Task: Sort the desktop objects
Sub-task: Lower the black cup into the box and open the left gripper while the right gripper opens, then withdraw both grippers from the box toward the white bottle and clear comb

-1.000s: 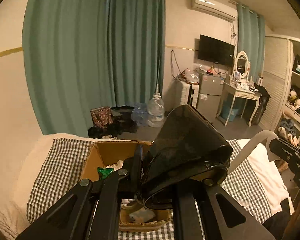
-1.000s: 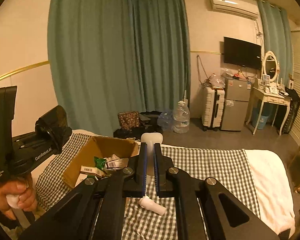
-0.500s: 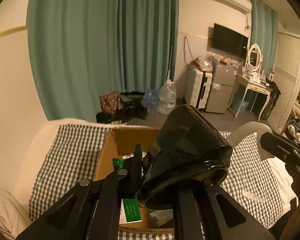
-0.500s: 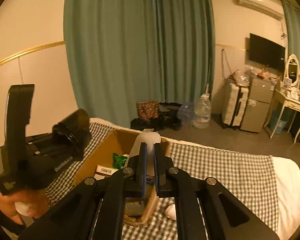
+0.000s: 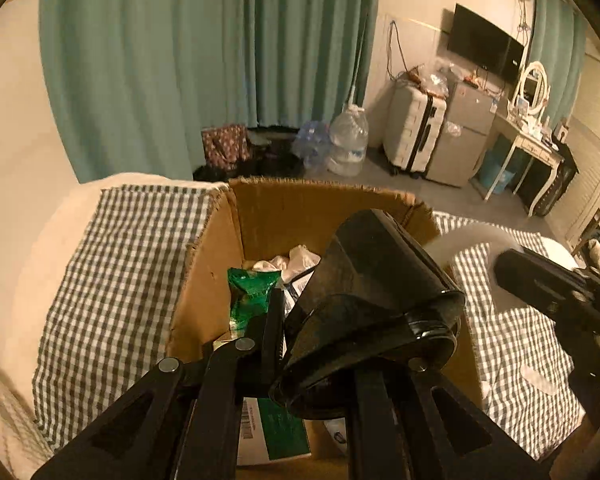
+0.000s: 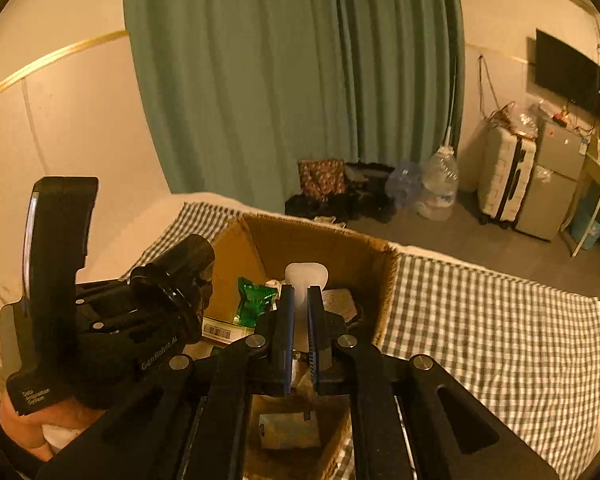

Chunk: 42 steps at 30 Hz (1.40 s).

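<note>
Between the fingers of the left gripper (image 5: pixel 319 344) sat a glossy black cone-shaped object (image 5: pixel 373 300), clamped at its wide rim and held above the open cardboard box (image 5: pixel 220 264). From the right wrist view the same black object (image 6: pixel 176 276) showed at the left, over the box's near-left corner, with the person's left hand (image 6: pixel 24 424) gripping the handle underneath.

The right gripper (image 6: pixel 298 320) was pinching a white bottle (image 6: pixel 305 280) between its blue-edged fingers (image 6: pixel 287 320), the bottle standing up past the fingertips and hanging over the inside of the box (image 6: pixel 260 248). In the left wrist view that white bottle (image 5: pixel 467 248) appeared blurred at the box's right side, with the dark body of the right gripper just behind it.

Inside the box lay a green crinkled packet (image 5: pixel 250 292), some crumpled white material (image 5: pixel 296 260) toward the far wall, and a green-and-white carton with a barcode (image 5: pixel 268 428) nearer the camera. The box rested on a green-and-white checked cloth (image 5: pixel 128 264) spread over a pale bed.

Beyond the bed hung teal curtains (image 5: pixel 204 60). On the floor against the wall stood a large clear water jug (image 5: pixel 349 140), a white suitcase (image 5: pixel 415 136) and a small grey fridge (image 5: pixel 463 132), with a black television (image 5: pixel 483 46) mounted above them.
</note>
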Available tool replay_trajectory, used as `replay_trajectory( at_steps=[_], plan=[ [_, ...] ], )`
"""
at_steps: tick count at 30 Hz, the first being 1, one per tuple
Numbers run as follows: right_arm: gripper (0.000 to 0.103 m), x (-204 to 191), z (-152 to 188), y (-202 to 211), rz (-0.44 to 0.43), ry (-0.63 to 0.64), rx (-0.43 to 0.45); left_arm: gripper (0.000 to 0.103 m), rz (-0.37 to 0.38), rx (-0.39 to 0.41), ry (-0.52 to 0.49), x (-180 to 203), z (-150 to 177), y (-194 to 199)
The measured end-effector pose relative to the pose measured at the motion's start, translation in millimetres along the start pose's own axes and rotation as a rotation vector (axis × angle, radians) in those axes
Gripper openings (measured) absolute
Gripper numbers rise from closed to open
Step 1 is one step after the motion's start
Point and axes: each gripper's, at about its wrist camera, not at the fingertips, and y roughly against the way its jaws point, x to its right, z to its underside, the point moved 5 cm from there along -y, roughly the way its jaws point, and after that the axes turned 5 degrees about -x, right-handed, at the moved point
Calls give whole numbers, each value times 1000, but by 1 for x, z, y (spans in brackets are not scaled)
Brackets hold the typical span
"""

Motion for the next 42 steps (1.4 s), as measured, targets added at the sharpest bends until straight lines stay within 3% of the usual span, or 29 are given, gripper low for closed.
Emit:
replay_trajectory(
  at_steps=[4, 9, 12, 14, 18, 21, 31, 38, 42],
  plan=[
    [6, 8, 3, -30, -18, -18, -54, 9, -2, -59, 5, -1, -2, -23],
    [7, 7, 8, -62, -17, -22, -118, 17, -18, -112, 19, -10, -1, -46],
    [14, 9, 13, -73, 1, -30, -147, 30, -29, -132, 13, -13, 1, -53],
    [14, 13, 13, -77, 2, -43, -158, 56, -36, -139, 18, -14, 2, -56],
    [16, 15, 13, -80, 5, -46, -170, 65, -46, -129, 18, -16, 0, -55],
    [18, 15, 12, -72, 12, -43, -161, 82, -77, -120, -2, -14, 0, -47],
    [27, 19, -5, -18, 24, -56, -81, 83, -85, -23, 8, -2, -12, 11],
    [37, 38, -15, 41, 45, -94, 9, 91, -76, 103, 31, 16, -28, 68],
    [58, 54, -16, 84, 84, -99, 73, 97, -43, 166, 32, 38, -33, 103]
  ],
)
